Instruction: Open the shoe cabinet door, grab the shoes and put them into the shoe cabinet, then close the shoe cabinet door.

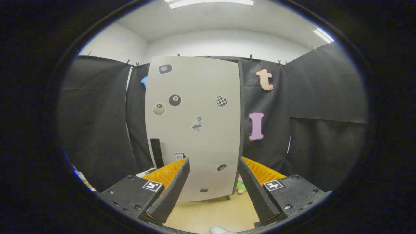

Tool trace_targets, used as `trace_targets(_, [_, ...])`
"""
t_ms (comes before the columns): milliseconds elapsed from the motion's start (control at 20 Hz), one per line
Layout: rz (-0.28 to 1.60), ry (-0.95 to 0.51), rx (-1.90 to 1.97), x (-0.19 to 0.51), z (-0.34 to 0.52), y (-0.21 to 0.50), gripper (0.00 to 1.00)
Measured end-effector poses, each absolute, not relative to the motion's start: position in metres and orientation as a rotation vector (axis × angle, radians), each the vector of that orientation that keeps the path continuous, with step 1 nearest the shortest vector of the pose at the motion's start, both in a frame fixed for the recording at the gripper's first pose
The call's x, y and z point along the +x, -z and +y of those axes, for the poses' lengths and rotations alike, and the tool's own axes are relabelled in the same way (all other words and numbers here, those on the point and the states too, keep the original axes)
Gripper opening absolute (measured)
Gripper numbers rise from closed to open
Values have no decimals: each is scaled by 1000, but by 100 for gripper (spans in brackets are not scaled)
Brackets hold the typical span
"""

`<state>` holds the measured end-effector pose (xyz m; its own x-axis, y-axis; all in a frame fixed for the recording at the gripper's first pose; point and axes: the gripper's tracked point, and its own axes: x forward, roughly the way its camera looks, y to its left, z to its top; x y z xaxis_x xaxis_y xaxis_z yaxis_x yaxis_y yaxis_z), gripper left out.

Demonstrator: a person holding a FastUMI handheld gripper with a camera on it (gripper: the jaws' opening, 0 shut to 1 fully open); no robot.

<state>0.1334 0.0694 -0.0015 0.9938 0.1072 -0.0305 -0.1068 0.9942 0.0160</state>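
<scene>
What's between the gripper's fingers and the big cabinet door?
Just bare floor in the gripper view. The open gripper holds nothing, and the closed cabinet door stands just beyond its fingers.

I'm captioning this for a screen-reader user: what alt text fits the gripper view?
A tall pale shoe cabinet door, shut and dotted with stickers, stands ahead of the open gripper, whose jaws are spread apart and hold nothing. A dark vertical handle sits near the door's lower left, above a light wooden floor.
</scene>
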Motion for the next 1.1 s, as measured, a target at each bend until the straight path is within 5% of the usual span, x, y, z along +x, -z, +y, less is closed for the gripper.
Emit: trace_targets(1100, [33, -104, 2, 133, 70, 3, 98])
